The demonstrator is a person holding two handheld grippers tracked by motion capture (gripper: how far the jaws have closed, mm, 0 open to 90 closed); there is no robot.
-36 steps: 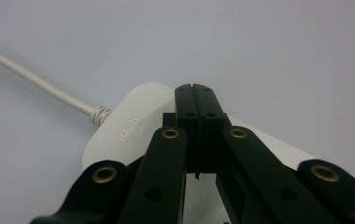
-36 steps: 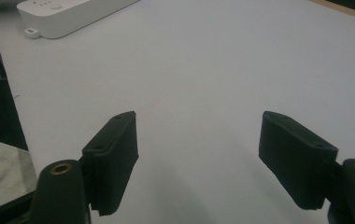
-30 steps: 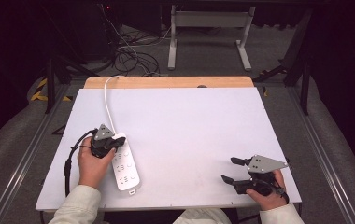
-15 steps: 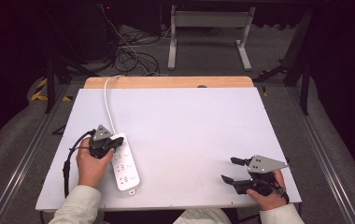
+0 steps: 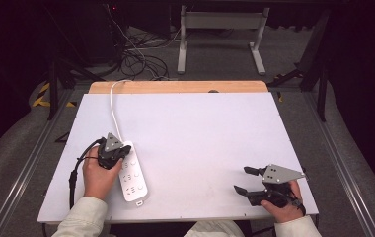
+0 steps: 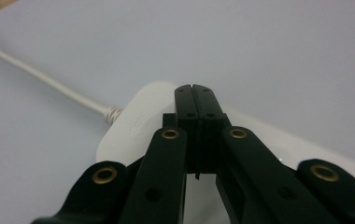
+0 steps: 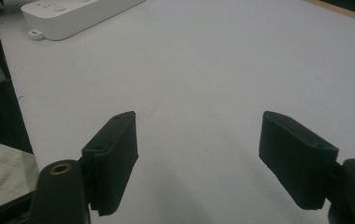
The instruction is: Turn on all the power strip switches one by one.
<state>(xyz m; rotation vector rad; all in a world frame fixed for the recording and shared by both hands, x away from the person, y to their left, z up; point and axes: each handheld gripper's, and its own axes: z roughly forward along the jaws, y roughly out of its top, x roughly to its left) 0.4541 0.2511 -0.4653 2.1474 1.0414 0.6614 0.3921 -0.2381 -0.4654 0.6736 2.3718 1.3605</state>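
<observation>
One white power strip (image 5: 133, 174) is seen near the front left of the white table (image 5: 200, 138), with one white cord (image 5: 114, 106) running off to the far edge. It is judged hard, smooth and light, best gripped across its narrow sides. The left gripper (image 6: 195, 100) is pressed shut with nothing between its jaws, tips over the strip's cord end. The right gripper (image 7: 199, 154) is held wide open and empty.

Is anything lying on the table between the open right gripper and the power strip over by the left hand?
Nothing visible does. Between the right gripper and the power strip there is just bare white table. The left gripper, jaws shut, sits over the strip's cord end, on its far side from the right gripper.
</observation>
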